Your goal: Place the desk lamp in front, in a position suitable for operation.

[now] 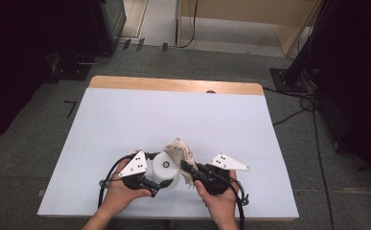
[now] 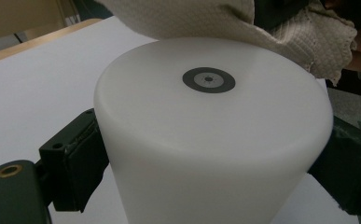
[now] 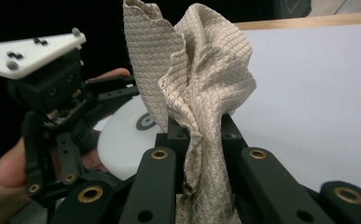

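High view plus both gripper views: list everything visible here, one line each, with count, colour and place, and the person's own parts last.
cylinder: one, white with a small grey disc on its top, near edge of the table, between the left jaws.
cloth: one, beige, waffle weave, bunched up, pinched in the right jaws just right of the cylinder.
table: one, white top with a wooden strip along the far edge.
cables: several, black, on the grey floor to the right of the table.
left gripper: one, black with a grey plate, shut on the cylinder.
right gripper: one, black with a grey plate, shut on the cloth.
hands: two, holding the grippers at the near edge.
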`<move>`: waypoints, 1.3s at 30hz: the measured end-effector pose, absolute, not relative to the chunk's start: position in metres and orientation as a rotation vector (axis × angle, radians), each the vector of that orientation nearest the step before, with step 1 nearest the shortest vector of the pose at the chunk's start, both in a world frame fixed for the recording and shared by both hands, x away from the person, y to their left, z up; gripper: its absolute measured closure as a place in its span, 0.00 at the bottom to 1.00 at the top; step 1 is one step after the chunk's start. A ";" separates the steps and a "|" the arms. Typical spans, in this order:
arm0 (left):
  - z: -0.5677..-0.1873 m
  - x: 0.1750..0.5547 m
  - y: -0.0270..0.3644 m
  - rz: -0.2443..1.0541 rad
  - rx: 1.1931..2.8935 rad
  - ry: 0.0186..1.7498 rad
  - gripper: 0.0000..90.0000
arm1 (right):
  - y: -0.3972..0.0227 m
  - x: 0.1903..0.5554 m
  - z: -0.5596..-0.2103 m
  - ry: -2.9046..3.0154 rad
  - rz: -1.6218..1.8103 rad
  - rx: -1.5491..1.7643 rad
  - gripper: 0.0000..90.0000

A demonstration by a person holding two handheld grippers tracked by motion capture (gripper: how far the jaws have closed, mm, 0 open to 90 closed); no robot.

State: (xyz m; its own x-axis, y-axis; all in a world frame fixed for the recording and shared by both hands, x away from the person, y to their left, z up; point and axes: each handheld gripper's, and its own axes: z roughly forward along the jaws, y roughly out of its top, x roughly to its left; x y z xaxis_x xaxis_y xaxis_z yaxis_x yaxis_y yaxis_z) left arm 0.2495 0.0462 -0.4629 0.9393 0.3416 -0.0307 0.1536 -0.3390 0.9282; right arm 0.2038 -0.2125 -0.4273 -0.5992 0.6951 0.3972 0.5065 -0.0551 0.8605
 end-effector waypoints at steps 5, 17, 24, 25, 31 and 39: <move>-0.463 0.249 0.046 0.203 1.925 0.357 0.09 | -0.214 0.212 -0.450 2.068 1.664 1.414 0.90; -0.464 0.247 0.046 0.210 1.909 0.377 0.09 | -0.213 0.229 -0.490 2.231 1.495 1.595 0.90; -0.455 0.238 0.046 0.248 1.901 0.427 0.00 | -0.226 0.229 -0.483 2.112 1.484 1.598 0.89; -0.454 0.237 0.046 0.256 1.898 0.441 0.00 | -0.229 0.229 -0.481 2.099 1.480 1.597 0.89; -0.448 0.223 0.040 0.363 1.892 0.508 0.00 | -0.243 0.231 -0.473 2.026 1.430 1.579 0.89; -0.452 0.210 0.025 0.491 1.903 0.757 0.00 | -0.255 0.234 -0.472 1.986 1.401 1.589 0.89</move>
State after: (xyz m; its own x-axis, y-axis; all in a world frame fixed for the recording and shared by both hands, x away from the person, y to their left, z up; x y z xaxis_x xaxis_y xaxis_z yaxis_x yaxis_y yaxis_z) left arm 0.2096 0.0253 -0.4523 0.7227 0.6911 0.0086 0.2900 -0.3145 0.9039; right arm 0.2345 -0.2547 -0.4721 -0.3809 0.8519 0.3594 0.6244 -0.0496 0.7795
